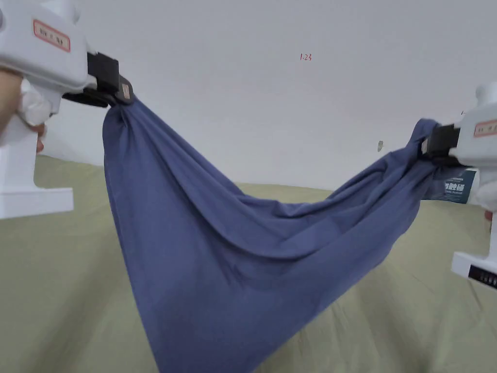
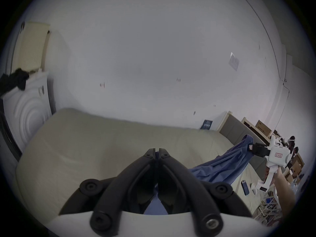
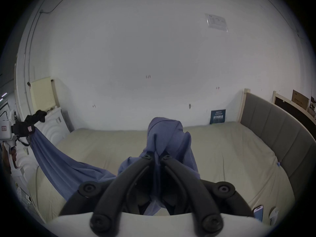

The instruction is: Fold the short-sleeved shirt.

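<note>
A blue short-sleeved shirt (image 1: 233,247) hangs in the air between both grippers and sags in the middle over the bed. My left gripper (image 1: 127,92) holds one bunched end high at the upper left, shut on the cloth. My right gripper (image 1: 423,145) holds the other end lower at the right, also shut on it. In the left gripper view the jaws (image 2: 157,151) meet with a thin strip of shirt (image 2: 222,165) between them. In the right gripper view a lump of shirt (image 3: 167,138) sticks out past the closed jaws (image 3: 157,157).
A bed with an olive-beige sheet (image 1: 58,272) lies below. A grey padded headboard (image 3: 273,129) stands at its right side. A phone (image 3: 258,213) lies near the bed's corner. A white wall (image 1: 291,97) is behind, with white furniture (image 2: 25,112) at the left.
</note>
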